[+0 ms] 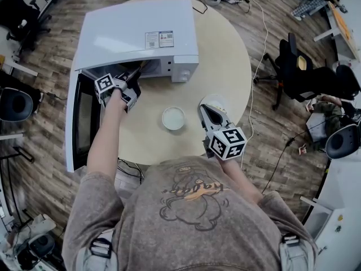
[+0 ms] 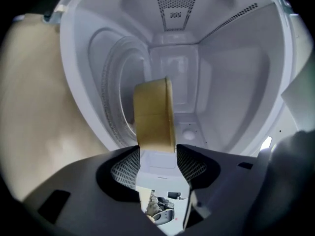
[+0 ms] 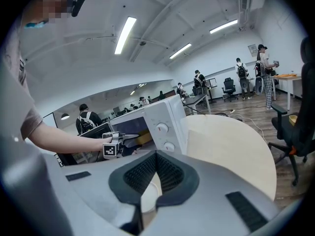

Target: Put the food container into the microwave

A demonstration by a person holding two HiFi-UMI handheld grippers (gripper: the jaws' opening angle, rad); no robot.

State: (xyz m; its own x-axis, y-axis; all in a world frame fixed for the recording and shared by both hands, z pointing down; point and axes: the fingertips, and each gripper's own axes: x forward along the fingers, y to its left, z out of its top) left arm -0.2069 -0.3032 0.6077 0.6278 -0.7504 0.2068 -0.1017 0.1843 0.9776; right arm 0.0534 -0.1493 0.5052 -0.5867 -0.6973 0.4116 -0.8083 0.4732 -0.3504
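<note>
Left hand-held gripper (image 2: 157, 148) was clamped, part open, on the one container (image 2: 154, 114), held inside the one microwave (image 2: 236, 82), frame centre. Right hand-held gripper (image 3: 156, 156) was pinched shut, empty, over the worktop (image 3: 231, 146).

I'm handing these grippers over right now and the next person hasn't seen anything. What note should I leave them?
Left gripper: shut on the tan food container, held at the mouth of the microwave and facing the cavity.
Right gripper: shut and empty, above the round table near a white round lid.
Done: the microwave door is wide open, and the container is off the table and in the grip.
Left: carry the container in, set it on the turntable, then open the jaws and back out. Closing the door is probably next.
</note>
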